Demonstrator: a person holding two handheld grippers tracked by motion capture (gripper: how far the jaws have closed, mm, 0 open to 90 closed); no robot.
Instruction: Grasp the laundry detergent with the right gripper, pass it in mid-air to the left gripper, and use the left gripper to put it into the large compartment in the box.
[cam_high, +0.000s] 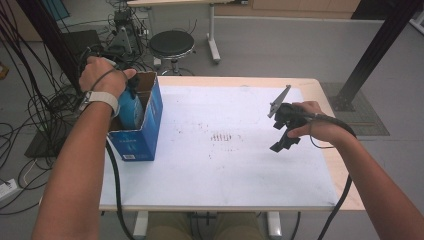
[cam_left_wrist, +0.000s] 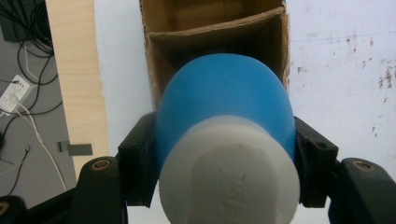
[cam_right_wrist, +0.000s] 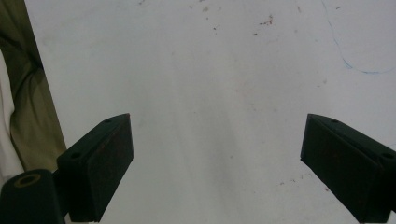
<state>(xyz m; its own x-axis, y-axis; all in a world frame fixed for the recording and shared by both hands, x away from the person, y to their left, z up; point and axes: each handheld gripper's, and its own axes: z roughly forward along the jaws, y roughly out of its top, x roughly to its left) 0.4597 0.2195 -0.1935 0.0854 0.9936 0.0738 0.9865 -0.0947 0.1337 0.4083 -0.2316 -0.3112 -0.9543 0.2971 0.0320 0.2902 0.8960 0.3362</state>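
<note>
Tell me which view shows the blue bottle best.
Left gripper view: the blue bottle with its white cap sits close-up, clamped in the left gripper above the open cardboard box. In the high view it is partly hidden by hand and box. Right gripper view adds nothing.

Table (cam_high: 320, 90): light wood top, standing on a grey floor.
White sheet (cam_high: 225, 175): covers most of the tabletop, marked with small reddish-brown specks near its middle.
Stool (cam_high: 172, 44): round, black seat, beyond the table's far edge.
Cables (cam_high: 30, 110): black, tangled on the floor left of the table.
</note>
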